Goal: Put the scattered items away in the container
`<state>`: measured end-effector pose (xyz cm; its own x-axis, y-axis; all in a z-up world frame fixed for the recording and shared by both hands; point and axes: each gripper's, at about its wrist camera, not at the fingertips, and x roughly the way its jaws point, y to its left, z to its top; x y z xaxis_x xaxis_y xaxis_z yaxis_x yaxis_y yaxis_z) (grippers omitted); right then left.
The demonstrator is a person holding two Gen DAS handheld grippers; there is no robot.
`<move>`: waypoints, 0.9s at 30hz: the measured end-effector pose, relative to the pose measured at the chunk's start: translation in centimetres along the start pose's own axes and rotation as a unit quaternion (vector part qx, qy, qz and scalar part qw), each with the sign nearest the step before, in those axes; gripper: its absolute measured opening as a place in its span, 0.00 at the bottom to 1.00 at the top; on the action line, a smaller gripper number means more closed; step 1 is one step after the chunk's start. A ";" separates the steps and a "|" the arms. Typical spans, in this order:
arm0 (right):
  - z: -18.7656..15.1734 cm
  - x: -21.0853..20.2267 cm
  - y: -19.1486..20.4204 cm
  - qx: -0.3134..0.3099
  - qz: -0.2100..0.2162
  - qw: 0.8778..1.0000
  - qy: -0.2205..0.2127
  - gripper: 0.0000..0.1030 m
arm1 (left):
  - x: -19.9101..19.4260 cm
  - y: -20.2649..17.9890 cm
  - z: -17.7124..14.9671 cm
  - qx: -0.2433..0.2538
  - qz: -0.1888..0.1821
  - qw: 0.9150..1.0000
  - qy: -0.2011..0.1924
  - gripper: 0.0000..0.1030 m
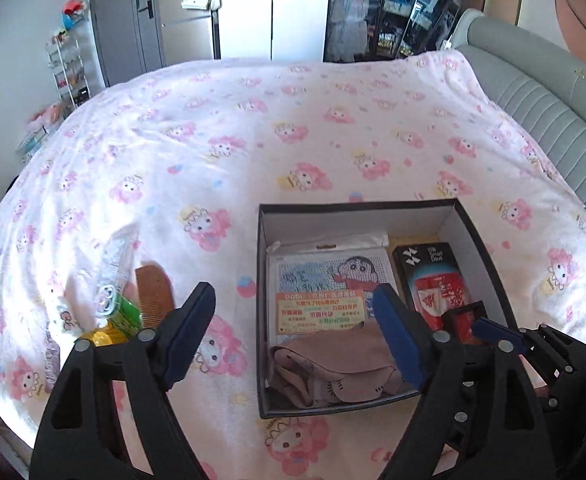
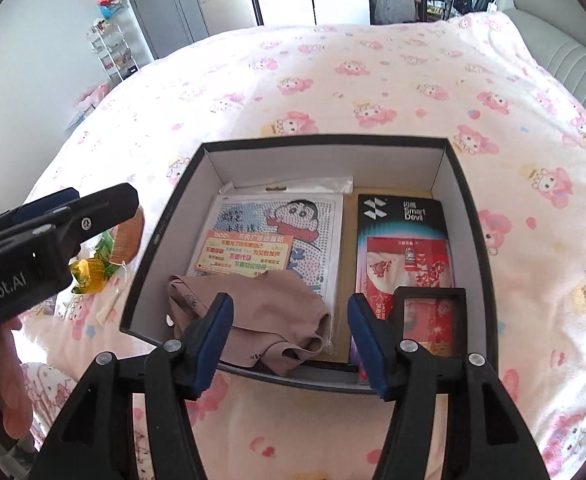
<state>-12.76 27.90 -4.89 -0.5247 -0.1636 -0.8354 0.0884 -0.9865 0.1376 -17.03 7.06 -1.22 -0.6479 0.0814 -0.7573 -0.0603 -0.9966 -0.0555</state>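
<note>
Pink cartoon-print bedding covers the bed (image 1: 293, 128), and just ahead of both tongs on it sits the black box (image 2: 469, 184), already holding a cartoon picture pack (image 2: 277, 236), a black-and-red carton (image 2: 405, 236), a beige cloth (image 2: 269, 312) and a small framed red item (image 2: 433, 316). Left tongs (image 1: 293, 332) and right tongs (image 2: 289, 340) both gape empty, so the next pick is probably the leftover heap left of the left tongs: a wooden comb (image 1: 153, 292), a tube (image 1: 113, 264), and a green-and-yellow packet (image 1: 121, 320). Taking one piece at a time, gripped across its narrow side, should avoid dragging its neighbours.

Open black box (image 2: 469, 216) on bed holds pkgs, cloth (image 2: 269, 312); comb (image 1: 155, 300), tube (image 1: 113, 268) lie left.
</note>
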 end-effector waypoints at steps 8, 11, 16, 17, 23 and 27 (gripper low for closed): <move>-0.5 -8.4 3.2 0.027 -0.016 0.995 -0.099 0.61 | -7.7 0.9 -1.6 -0.001 0.009 0.997 -0.081 0.98; -2.0 -11.1 4.3 0.037 -0.026 0.991 -0.130 0.62 | -10.9 1.7 -3.1 -0.002 0.018 0.994 -0.105 1.00; -4.7 -13.3 5.6 0.051 -0.010 0.988 -0.142 0.63 | -13.6 2.3 -5.9 -0.003 0.019 0.993 -0.112 1.00; -5.3 -13.5 5.7 0.056 -0.009 0.988 -0.143 0.63 | -14.0 2.3 -6.5 -0.004 0.018 0.994 -0.110 1.00; -8.2 -13.8 5.5 0.083 -0.012 0.986 -0.144 0.63 | -14.8 2.7 -10.1 -0.016 0.018 0.995 -0.099 1.00; -9.2 -14.1 5.9 0.072 -0.028 0.986 -0.145 0.63 | -14.8 2.6 -11.0 -0.007 0.021 0.995 -0.094 1.00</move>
<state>2.95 24.43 2.77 -0.7474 -0.0819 -0.6593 -0.0575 -0.9807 0.1870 0.76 3.16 2.65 -0.7803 0.0379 -0.6243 -0.0195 -0.9992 -0.0362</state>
